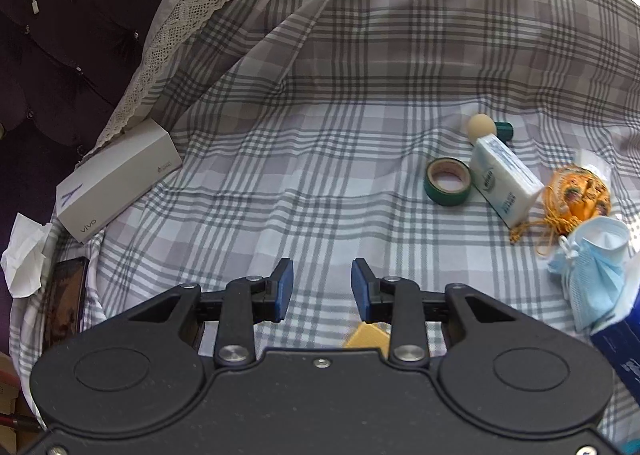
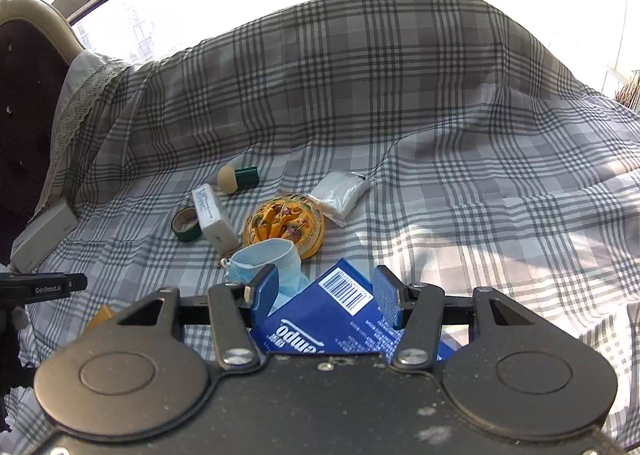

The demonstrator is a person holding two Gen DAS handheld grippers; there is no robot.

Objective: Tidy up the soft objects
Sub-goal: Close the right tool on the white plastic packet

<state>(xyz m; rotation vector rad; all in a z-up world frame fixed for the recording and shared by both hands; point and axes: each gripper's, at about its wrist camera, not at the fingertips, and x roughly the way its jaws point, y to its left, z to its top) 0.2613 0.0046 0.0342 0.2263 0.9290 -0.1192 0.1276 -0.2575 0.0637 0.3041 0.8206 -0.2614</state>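
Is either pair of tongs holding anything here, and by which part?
The right tongs grip the blue tissue pack across its barcode end. The left tongs hold nothing; their jaws stand apart over bare bedsheet.

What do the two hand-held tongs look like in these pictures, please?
Both are alike. The left tongs and right tongs have matte black bodies with two round discs, black link arms on silver bolts, and flat blue pads on the tips. Seen from the right camera, the left one bears small white lettering on its side.
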